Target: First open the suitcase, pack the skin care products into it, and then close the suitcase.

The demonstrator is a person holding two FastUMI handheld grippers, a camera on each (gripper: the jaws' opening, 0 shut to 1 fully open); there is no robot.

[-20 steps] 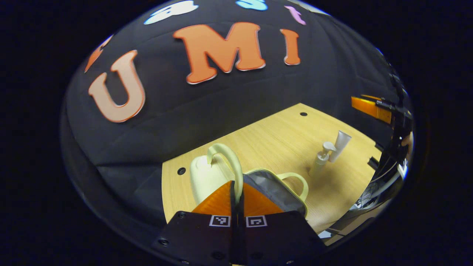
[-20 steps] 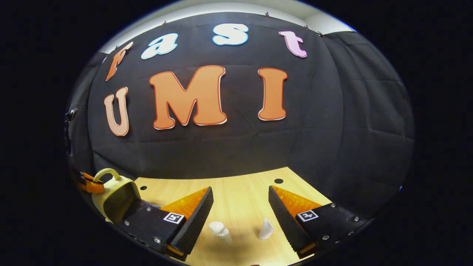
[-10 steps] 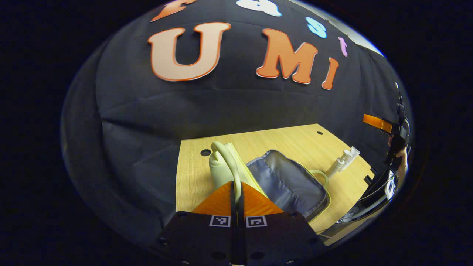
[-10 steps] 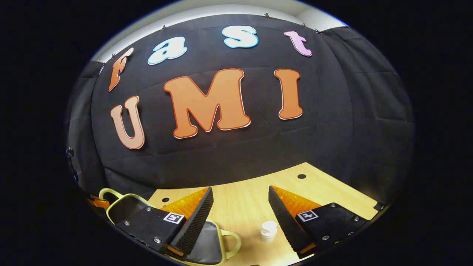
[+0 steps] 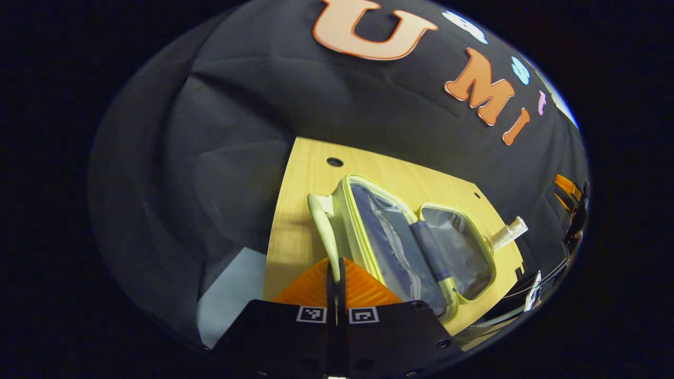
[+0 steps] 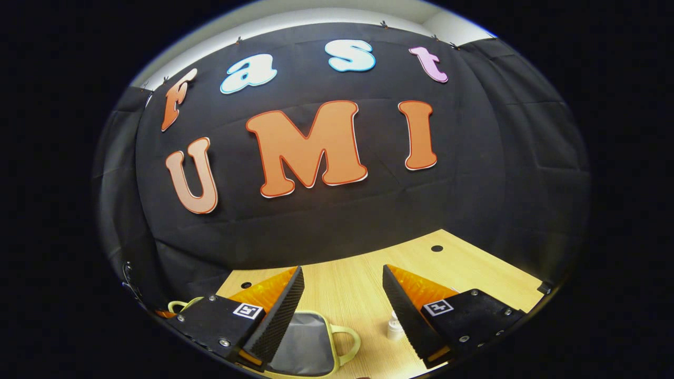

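Place: a recording booth, a staged set and not a lived-in room.
Wall: black cloth (image 6: 337, 221) hangs as the backdrop behind the table; in the right gripper view a pale room wall (image 6: 326, 15) shows above its top edge at 12 o'clock.
Table: a light wood top (image 5: 295, 221) with round holes (image 5: 334, 161) in it, pushed up against the cloth.
Floor: a pale patch (image 5: 231, 295) shows past the table's edge at 8 o'clock in the left gripper view.
Cables: loose leads (image 5: 505, 316) hang off the table's edge at 4 o'clock in the left gripper view.
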